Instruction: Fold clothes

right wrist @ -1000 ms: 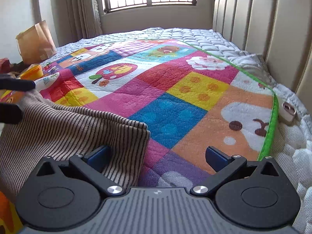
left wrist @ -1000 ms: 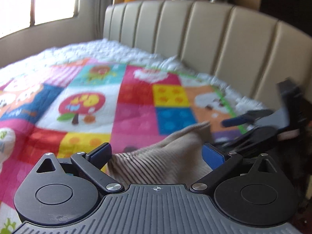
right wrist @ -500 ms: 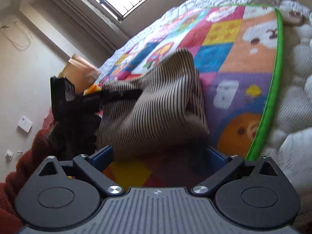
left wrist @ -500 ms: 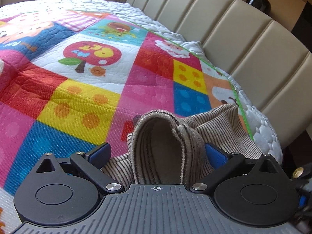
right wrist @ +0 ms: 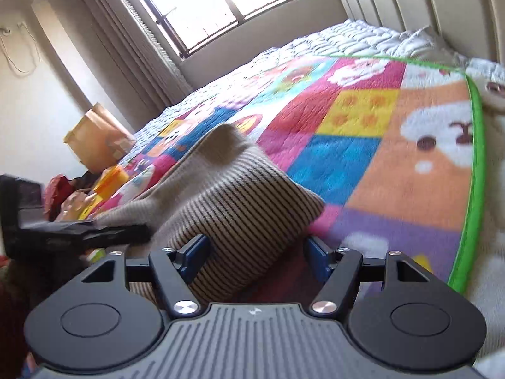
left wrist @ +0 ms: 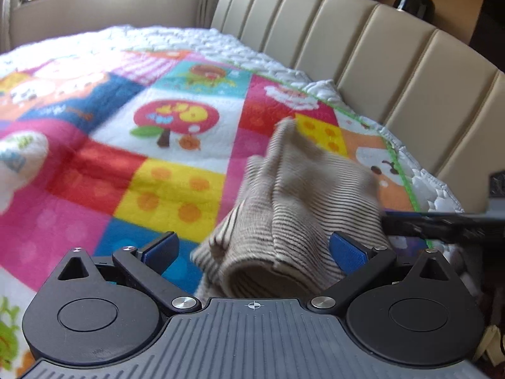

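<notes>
A beige garment with thin dark stripes [left wrist: 303, 208] lies bunched on a colourful patchwork quilt [left wrist: 132, 145]. In the left wrist view my left gripper [left wrist: 252, 249] is open, and a rolled fold of the garment sits between its blue pads without being clamped. In the right wrist view the garment [right wrist: 233, 208] rises as a folded hump. My right gripper [right wrist: 257, 255] is open, jaws partly closed around the garment's near edge. The right gripper shows at the right edge of the left wrist view [left wrist: 442, 224]. The left gripper shows dark at the left of the right wrist view [right wrist: 72, 230].
A padded beige headboard [left wrist: 363, 41] runs along the right of the bed. A white quilted mattress edge [right wrist: 363, 34] borders the quilt. A brown paper bag [right wrist: 94, 139] and red and yellow items [right wrist: 79, 189] lie at the bed's left. A window [right wrist: 208, 3] is behind.
Both grippers swung back to a flatter view of the bed. The garment shifted and is blurred by motion, with its fold now lying between both open grippers. The right jaws narrowed a little.
</notes>
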